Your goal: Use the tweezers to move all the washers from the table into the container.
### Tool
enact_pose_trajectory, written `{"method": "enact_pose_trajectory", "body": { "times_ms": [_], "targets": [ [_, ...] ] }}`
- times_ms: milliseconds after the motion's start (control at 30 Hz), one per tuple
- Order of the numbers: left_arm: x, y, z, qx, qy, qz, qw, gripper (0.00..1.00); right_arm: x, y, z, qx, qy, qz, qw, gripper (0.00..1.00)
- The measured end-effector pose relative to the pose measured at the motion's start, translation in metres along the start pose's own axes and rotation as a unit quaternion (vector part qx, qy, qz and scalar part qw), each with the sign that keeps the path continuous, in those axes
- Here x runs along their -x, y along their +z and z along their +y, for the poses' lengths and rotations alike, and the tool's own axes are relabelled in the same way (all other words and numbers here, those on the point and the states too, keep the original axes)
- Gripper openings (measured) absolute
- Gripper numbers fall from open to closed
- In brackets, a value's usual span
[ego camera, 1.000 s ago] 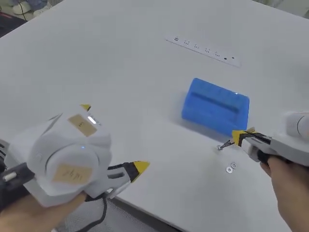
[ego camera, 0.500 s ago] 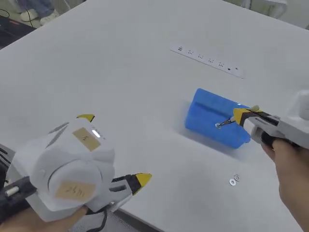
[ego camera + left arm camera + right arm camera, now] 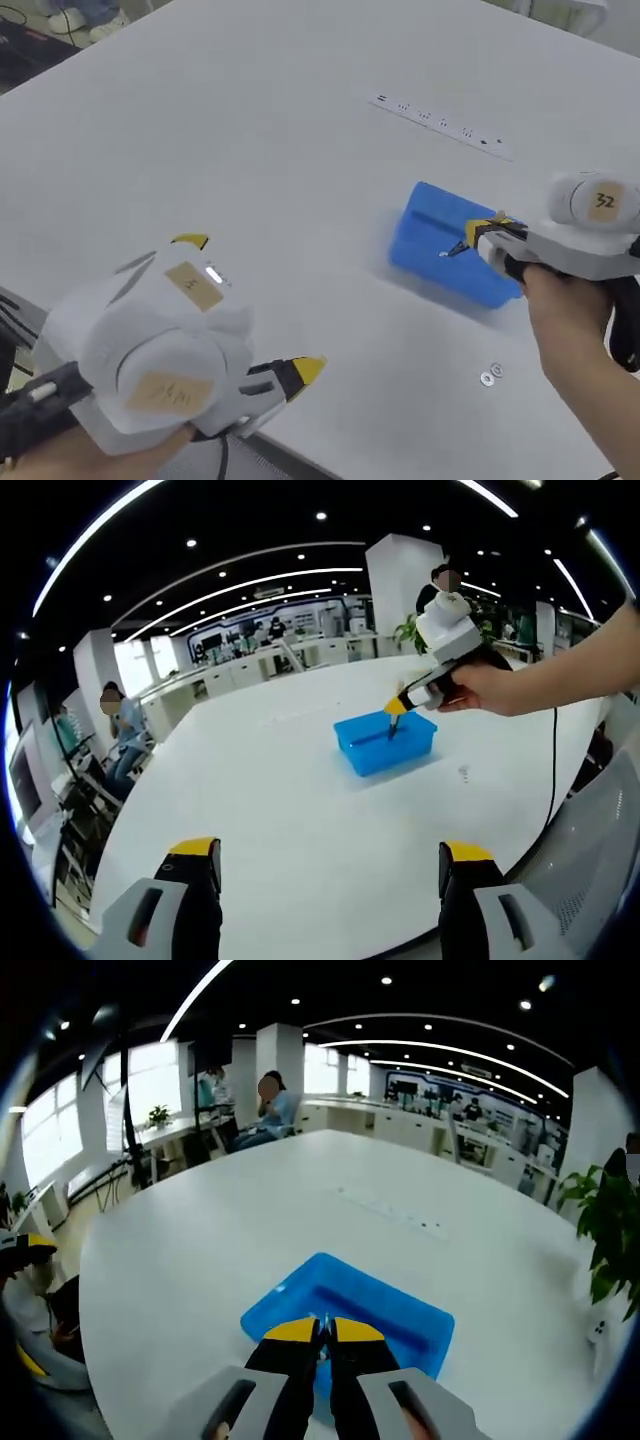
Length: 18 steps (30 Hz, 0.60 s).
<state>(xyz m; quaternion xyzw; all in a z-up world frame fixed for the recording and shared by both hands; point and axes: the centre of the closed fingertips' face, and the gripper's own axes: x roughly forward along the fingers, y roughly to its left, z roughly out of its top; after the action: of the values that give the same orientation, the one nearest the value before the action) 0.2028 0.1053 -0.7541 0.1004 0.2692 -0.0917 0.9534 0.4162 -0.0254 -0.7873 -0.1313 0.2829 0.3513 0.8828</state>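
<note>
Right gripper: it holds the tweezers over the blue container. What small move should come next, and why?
Probably loosen the right gripper slightly so the tweezers spread and let go: their tip hangs over the blue container. Whether they carry a washer is too small to tell. Two washers lie on the table nearby, to fetch afterwards.

On the white tabletop (image 3: 250, 130), the blue rectangular plastic container (image 3: 430, 240) sits right of centre. Two small metal washers (image 3: 490, 375) lie before it, a white power strip (image 3: 440, 125) behind it.
</note>
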Motion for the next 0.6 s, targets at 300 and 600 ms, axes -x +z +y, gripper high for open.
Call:
{"method": "enact_pose_trajectory", "body": {
  "times_ms": [300, 600],
  "targets": [
    [-0.002, 0.005, 0.003, 0.003, 0.006, -0.004, 1.0, 0.92, -0.011, -0.011, 0.002, 0.0, 0.002, 0.014, 0.9999, 0.0],
    [-0.001, 0.001, 0.002, 0.003, 0.004, 0.005, 1.0, 0.92, -0.011, -0.014, 0.002, -0.004, 0.004, 0.018, 0.9998, 0.01]
  ]
}}
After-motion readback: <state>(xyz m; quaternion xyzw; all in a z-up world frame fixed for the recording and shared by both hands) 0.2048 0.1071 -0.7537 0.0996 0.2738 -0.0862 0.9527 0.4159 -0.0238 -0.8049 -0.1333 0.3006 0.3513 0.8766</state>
